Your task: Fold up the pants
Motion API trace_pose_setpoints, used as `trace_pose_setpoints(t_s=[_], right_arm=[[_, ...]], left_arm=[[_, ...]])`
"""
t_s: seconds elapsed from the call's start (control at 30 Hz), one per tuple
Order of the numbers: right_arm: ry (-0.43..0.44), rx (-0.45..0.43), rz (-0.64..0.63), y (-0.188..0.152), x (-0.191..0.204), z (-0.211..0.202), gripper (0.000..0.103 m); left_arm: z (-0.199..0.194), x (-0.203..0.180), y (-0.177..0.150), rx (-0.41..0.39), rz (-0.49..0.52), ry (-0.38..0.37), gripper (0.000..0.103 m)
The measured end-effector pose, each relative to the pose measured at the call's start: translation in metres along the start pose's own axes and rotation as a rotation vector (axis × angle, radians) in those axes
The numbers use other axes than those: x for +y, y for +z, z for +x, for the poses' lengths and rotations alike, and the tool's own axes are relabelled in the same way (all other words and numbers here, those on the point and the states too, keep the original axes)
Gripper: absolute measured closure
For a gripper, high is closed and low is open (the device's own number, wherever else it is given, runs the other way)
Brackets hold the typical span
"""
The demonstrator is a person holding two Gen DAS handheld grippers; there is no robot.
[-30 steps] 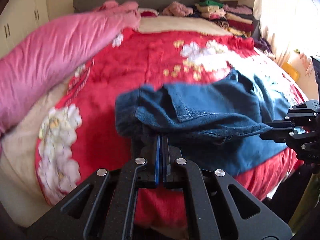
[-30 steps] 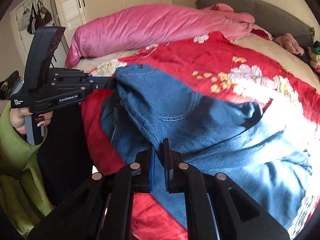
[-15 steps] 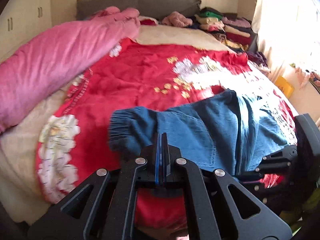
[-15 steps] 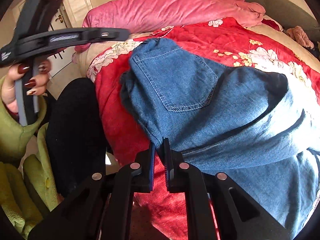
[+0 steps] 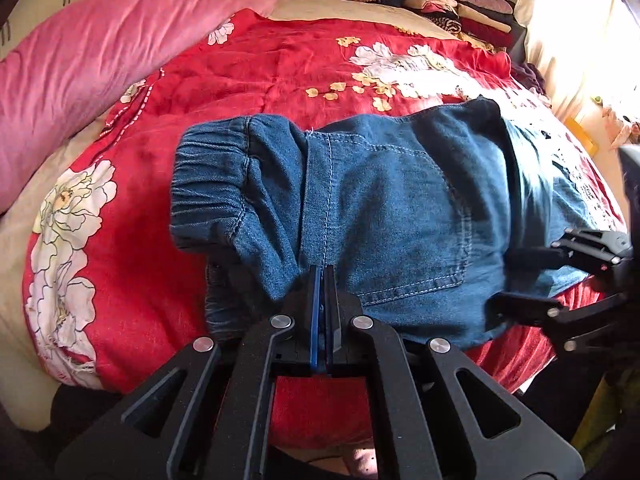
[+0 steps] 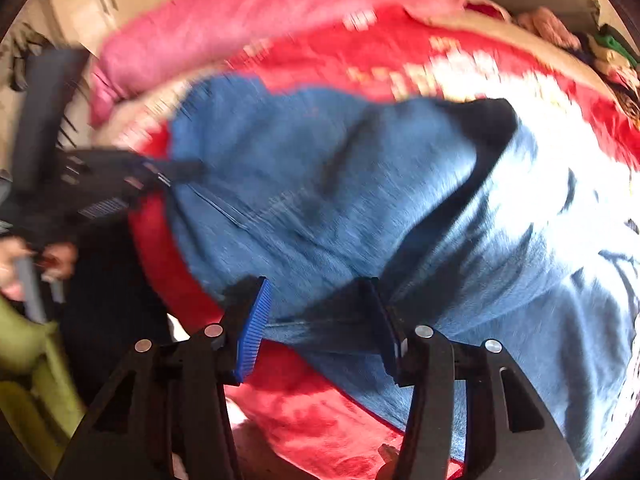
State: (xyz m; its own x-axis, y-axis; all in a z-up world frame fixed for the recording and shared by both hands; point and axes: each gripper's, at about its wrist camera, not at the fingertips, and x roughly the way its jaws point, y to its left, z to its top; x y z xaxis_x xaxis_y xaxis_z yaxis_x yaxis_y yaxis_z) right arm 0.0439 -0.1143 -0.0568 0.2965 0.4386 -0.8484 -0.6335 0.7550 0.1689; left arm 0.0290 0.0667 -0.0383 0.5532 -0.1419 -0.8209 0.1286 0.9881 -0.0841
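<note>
Bedspread: red floral quilt (image 5: 248,80)
Left side: pink duvet (image 5: 88,52)
Far corner: folded clothes stack (image 5: 452,4)

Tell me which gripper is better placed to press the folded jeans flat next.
Right gripper, probably: its fingers are open and free above the jeans, while the left gripper is clamped on the denim edge.

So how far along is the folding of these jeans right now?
Partway. Done: the jeans lie doubled over on the red quilt, back pocket facing up. In hand: the left tongs are shut on the near denim edge, while the right tongs are open around it. Left: probably another fold and smoothing.
</note>
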Motion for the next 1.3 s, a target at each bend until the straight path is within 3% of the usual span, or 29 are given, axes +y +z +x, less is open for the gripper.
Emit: trace_pose_setpoints(t_s=[0.07,0.13,0.2,0.37,0.53,0.67,0.87,0.93,1.0,1.13,1.2,1.23,1.3], right_arm=[[0.031,-0.029,0.019,0.000,-0.004,-0.011,0.056],[0.039,-0.088,0.036,0.000,-0.008,-0.029,0.056],[0.030,-0.131,0.058,0.002,-0.015,-0.043,0.055],[-0.034,-0.181,0.143,0.006,-0.045,-0.065,0.050],[-0.099,-0.208,0.231,0.027,-0.088,-0.078,0.050],[-0.121,-0.205,0.278,0.055,-0.122,-0.076,0.050],[-0.148,-0.120,0.346,0.105,-0.158,-0.032,0.050],[-0.171,-0.078,0.355,0.119,-0.165,-0.011,0.050],[-0.180,-0.043,0.370,0.130,-0.169,0.010,0.050],[-0.265,0.009,0.374,0.141,-0.176,0.042,0.050],[-0.311,0.011,0.362,0.142,-0.182,0.046,0.072],[-0.306,0.010,0.371,0.140,-0.186,0.045,0.089],[-0.261,-0.025,0.404,0.134,-0.195,0.030,0.094]], left_arm=[[-0.005,0.000,0.003,-0.008,-0.009,0.001,0.103],[-0.019,-0.002,0.007,-0.043,-0.018,-0.017,0.095],[-0.035,-0.008,0.012,-0.092,-0.005,-0.017,0.074],[-0.049,-0.023,0.024,-0.134,0.006,-0.069,0.064],[-0.036,-0.057,0.036,-0.098,0.029,-0.204,0.062],[-0.017,-0.092,0.038,-0.053,0.068,-0.293,0.062],[0.027,-0.130,0.040,0.032,0.094,-0.388,0.064],[0.039,-0.134,0.041,0.046,0.101,-0.377,0.077],[0.053,-0.137,0.042,0.079,0.091,-0.375,0.100],[0.062,-0.142,0.037,0.095,0.108,-0.373,0.103],[0.061,-0.144,0.037,0.087,0.123,-0.365,0.103],[0.060,-0.143,0.037,0.085,0.122,-0.366,0.103],[0.059,-0.143,0.037,0.077,0.128,-0.358,0.103]])
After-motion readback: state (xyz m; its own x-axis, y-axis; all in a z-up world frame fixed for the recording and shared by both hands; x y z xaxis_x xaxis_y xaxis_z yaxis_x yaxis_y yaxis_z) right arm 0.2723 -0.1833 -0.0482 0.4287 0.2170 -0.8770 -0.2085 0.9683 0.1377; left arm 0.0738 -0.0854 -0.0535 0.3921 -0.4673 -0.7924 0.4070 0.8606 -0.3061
